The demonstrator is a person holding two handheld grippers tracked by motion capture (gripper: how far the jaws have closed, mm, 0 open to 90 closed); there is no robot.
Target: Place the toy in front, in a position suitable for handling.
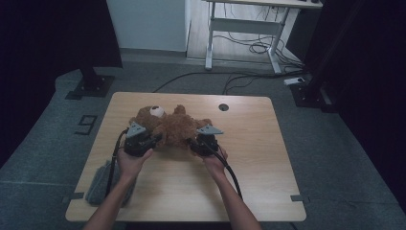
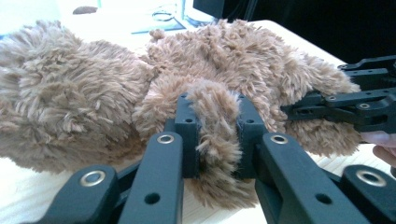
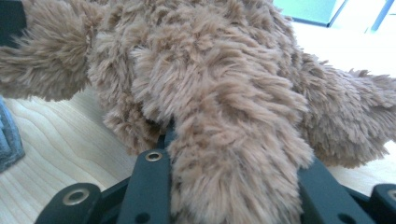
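Note:
A brown plush teddy bear [image 1: 168,125] lies on its back in the middle of the wooden table [image 1: 249,158], its head with a white muzzle toward the far left. My left gripper [image 1: 154,139] is shut on one furry limb of the bear [image 2: 217,140], the fur squeezed between both black jaws. My right gripper [image 1: 196,142] is shut on another limb [image 3: 233,177], whose fur spills over the jaws and hides their tips. In the left gripper view the right gripper [image 2: 327,106] reaches into the bear's side from the right.
A grey cloth [image 1: 102,183] hangs over the table's near left edge and appears again as a grey cloth [image 3: 8,135] at the left of the right gripper view. A round cable hole [image 1: 223,107] sits at the table's far side. A white desk [image 1: 249,24] and floor cables lie beyond.

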